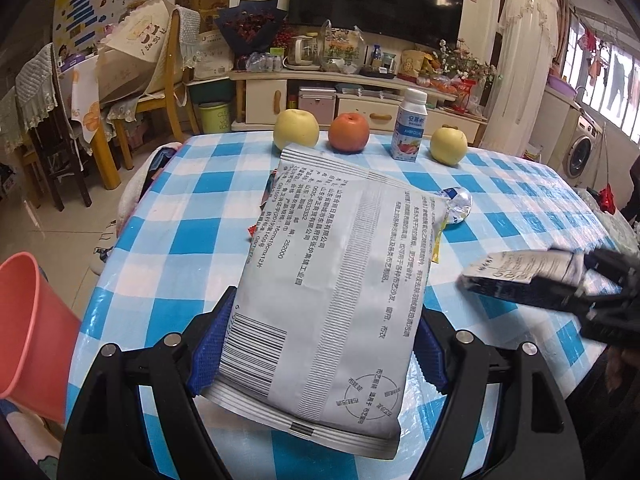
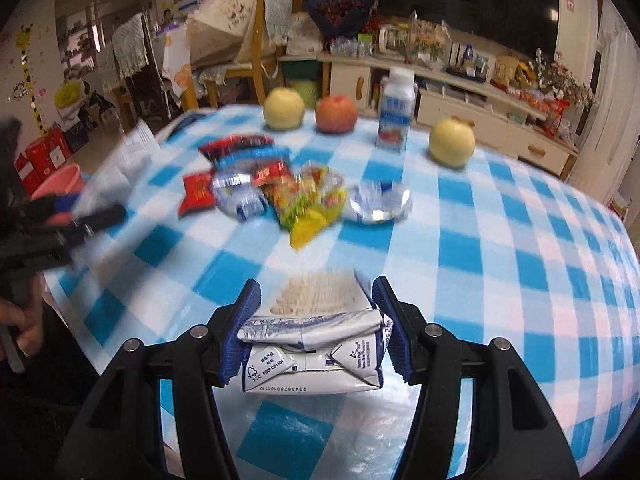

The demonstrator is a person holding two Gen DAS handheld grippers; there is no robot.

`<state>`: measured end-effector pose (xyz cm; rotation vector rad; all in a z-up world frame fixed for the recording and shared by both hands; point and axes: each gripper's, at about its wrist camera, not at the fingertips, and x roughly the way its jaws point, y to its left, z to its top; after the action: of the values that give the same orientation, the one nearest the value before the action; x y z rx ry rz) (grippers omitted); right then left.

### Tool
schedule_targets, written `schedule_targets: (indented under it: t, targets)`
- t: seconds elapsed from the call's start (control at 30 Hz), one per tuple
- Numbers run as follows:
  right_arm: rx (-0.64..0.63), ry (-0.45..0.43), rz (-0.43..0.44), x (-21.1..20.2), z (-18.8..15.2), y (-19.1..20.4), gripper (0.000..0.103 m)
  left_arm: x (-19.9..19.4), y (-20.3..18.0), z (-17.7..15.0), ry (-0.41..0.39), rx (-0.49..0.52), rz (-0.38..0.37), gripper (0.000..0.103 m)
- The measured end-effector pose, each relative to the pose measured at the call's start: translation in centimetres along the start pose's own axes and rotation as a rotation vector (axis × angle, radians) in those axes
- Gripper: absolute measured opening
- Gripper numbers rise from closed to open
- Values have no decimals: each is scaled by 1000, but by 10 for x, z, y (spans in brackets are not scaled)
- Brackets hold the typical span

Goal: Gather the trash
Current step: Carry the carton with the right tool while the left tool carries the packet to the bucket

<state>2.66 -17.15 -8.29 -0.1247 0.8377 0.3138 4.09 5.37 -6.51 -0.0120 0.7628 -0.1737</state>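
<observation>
My left gripper (image 1: 320, 344) is shut on a large silver wipes packet (image 1: 332, 280) with black print, held above the blue-checked table (image 1: 160, 280). My right gripper (image 2: 316, 320) is shut on a flattened white and blue drink carton (image 2: 316, 352); it also shows in the left wrist view (image 1: 520, 276) at the right. A pile of snack wrappers (image 2: 276, 188) and a crumpled foil wrapper (image 2: 380, 204) lie mid-table. A pink bin (image 1: 32, 336) stands off the table's left edge. The left gripper shows blurred at the far left of the right wrist view (image 2: 92, 216).
Two yellow apples (image 1: 296, 128) (image 1: 449, 145), a red-orange apple (image 1: 349, 132) and a white yogurt bottle (image 1: 410, 126) stand in a row at the table's far edge. Chairs (image 1: 160, 80) and a TV cabinet (image 1: 360, 96) are behind.
</observation>
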Motion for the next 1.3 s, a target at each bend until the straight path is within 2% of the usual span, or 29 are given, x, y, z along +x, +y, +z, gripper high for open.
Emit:
schedule_targets:
  t: [0.1,0.17,0.3,0.37,0.4,0.43,0.47,0.5,0.6,0.77,0.97,1.3]
  targets:
    - [10,71,-41,28,-23,-5,65,3,2,-1,3,-6,-3,78]
    - [23,105,-50,41,-28,-7,80,5,3,-2,6,-8,-7,78]
    - [16,125,-42,49,-13,-7,81,9,5,-3,11,-12,-14,78]
    - [36,181,-8,61,-2,-11,81,10,5,-2,13,-16,-16,78]
    - [44,213,7,67,3,-13,81,11,6,-2,14,-15,-16,78]
    - [34,231,0,70,6,-12,76,11,6,-2,14,-14,-15,78]
    - [4,239,-9,71,11,-10,60,11,6,-2,12,-11,-12,78]
    - [-1,249,-1,72,13,-9,55,11,6,-3,9,-7,-6,78]
    - [-14,261,-10,73,15,-8,54,11,6,-3,-1,0,5,78]
    - [14,208,0,58,12,-9,54,12,8,-3,1,-5,3,78]
    - [21,93,17,24,25,1,54,1,10,-1,-23,-2,18,78]
    - [-51,-60,87,-27,65,53,54,-43,36,6,-98,-36,93,78]
